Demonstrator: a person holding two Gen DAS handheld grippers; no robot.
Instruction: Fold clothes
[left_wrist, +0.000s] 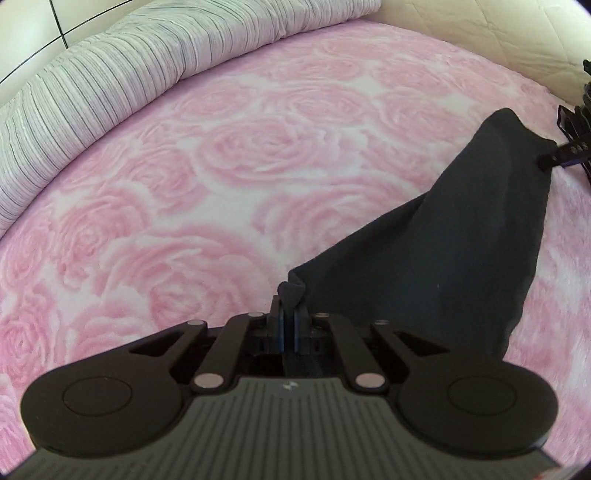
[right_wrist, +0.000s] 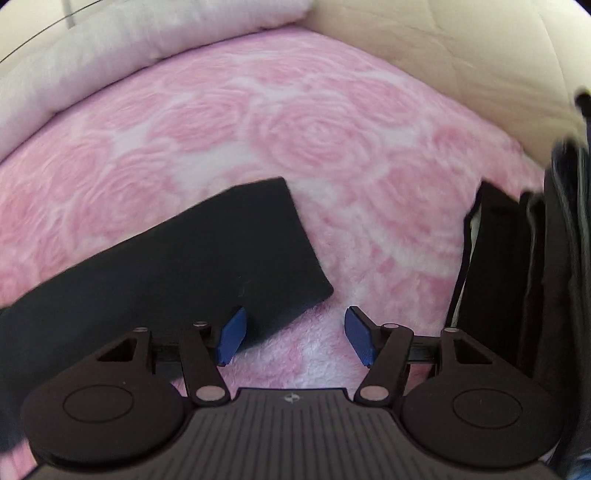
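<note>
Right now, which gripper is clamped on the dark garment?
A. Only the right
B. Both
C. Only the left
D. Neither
C: the left gripper is shut on a pinched corner of the dark garment, while the right gripper stands open over the pink blanket, its pads apart from the cloth.

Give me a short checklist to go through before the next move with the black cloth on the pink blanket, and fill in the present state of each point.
1. Left hand-held gripper has a corner of the black cloth: ok, the jaws are shut on a pinched tip.
2. Right hand-held gripper has hold of the cloth: not ok, the jaws stand wide open and the pads press on nothing.
3. Cloth edge lies within the right gripper's gap: ok, the lower edge lies beside the left pad.
4. Cloth lies flat: not ok, it rises toward the left gripper's pinch.
5. Pink blanket is bare ahead for the fold: ok.
6. Dark pile at the right stays apart from the cloth: ok.
</note>
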